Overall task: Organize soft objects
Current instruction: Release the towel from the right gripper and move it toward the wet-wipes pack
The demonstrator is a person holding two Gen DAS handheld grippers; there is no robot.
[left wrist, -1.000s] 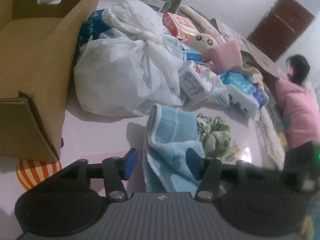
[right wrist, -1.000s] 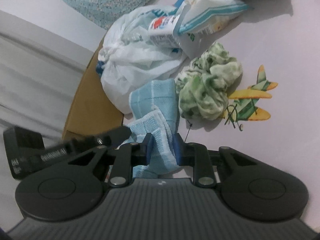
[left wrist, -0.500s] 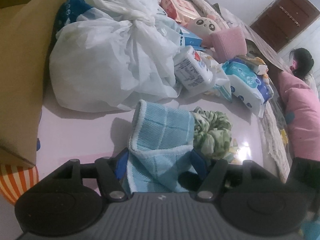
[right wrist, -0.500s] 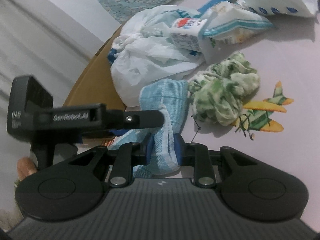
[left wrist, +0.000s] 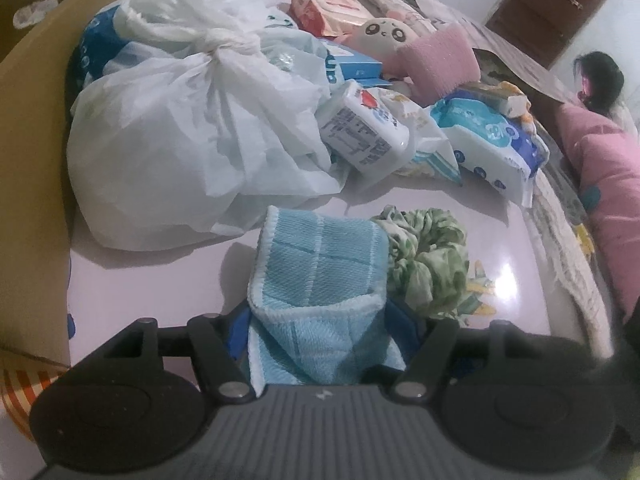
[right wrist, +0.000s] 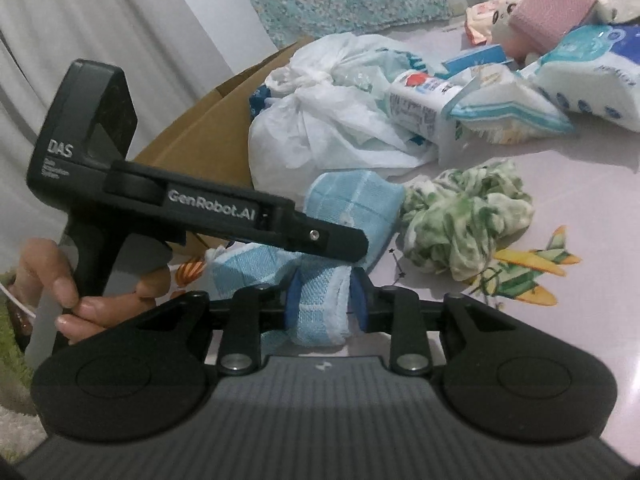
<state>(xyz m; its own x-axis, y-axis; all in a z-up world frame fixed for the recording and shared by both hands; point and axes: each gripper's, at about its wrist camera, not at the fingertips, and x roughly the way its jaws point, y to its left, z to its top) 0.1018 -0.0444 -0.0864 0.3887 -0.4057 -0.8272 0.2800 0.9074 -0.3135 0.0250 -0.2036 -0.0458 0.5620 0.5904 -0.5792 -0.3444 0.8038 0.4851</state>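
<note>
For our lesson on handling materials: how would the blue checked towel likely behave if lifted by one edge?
The blue checked towel already bends into soft folds, so it would probably droop rather than stay flat. Its woven, textured surface suggests it is unlikely to slip. It looks thin, so likely light; it should neither roll nor break.

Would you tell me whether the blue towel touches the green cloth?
Touching: the left wrist view shows the blue towel's right edge pressed against the green cloth, with no gap.
</note>
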